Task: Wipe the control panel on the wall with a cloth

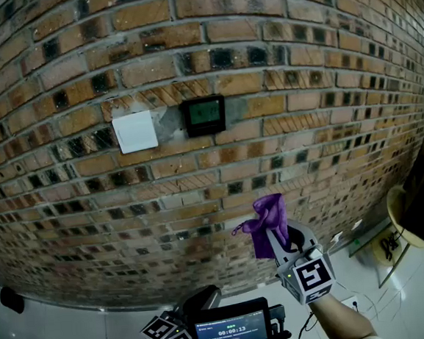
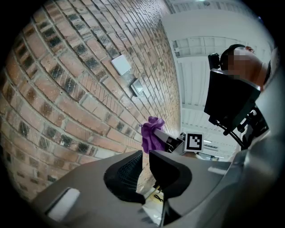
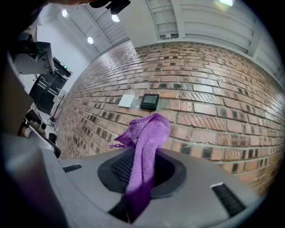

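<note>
Below the control panel [image 1: 204, 115], right gripper [image 3: 143, 167] clenching purple cloth [image 3: 149, 131], left gripper [image 2: 145, 165] slightly parted, empty (its own view only).

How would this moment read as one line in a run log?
right gripper: shut on purple microfibre cloth | left gripper: open, empty | dark square control panel: cloth not touching

This is an indoor hall of a workshop or lab kind. A long bare red-brown brick wall [image 1: 262, 65] rises ahead of the jaws, carrying a small dark square control panel [image 1: 204, 115] and a white square switch plate [image 1: 135, 131]. A white panelled ceiling [image 3: 200, 18] with round spotlights [image 3: 90, 40] runs above them, a glossy white floor [image 1: 64, 333] lies below, and dark equipment racks [image 3: 46, 95] stand to their left.
</note>
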{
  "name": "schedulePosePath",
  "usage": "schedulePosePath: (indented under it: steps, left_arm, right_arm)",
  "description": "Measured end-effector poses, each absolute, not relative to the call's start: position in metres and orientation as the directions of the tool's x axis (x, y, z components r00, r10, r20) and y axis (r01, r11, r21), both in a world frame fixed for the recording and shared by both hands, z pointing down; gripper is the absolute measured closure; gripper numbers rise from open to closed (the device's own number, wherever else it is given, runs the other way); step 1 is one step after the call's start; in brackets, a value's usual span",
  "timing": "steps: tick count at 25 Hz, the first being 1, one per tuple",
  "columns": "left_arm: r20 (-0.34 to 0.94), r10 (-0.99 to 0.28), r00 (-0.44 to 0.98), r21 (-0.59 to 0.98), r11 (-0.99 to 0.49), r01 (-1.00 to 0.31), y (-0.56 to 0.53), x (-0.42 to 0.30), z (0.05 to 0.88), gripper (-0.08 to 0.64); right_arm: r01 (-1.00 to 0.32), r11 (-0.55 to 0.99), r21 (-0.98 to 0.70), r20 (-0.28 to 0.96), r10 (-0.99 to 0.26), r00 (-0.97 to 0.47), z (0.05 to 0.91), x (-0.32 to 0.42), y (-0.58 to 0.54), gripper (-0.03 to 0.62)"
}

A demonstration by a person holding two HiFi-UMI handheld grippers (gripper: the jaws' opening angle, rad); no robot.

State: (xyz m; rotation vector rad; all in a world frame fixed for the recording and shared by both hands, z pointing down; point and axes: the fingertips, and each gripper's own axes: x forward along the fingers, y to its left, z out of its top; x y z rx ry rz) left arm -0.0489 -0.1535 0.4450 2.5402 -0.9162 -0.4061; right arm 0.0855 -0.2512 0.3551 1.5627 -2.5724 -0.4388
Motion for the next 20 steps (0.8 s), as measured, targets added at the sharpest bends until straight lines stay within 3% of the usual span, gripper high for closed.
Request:
schedulePosePath:
  steps: [5,20]
  left_arm:
    - [-0.126,-0.655,0.745,0.470,-0.701,-0.536,-0.154,-0.048,0.445,0.520]
    - [-0.123,-0.659,0.742,0.473,-0.696,-0.540,-0.159,-0.048,0.448,0.520]
  right_arm:
    - [-0.850,0.434,0.299,-0.010,-0.889,-0.457,0.363,0.089,-0.246,0.512]
    - [-0.851,0.457,0.257,-0.007,-0.880,-0.475,0.381,0.090,-0.241,0.512]
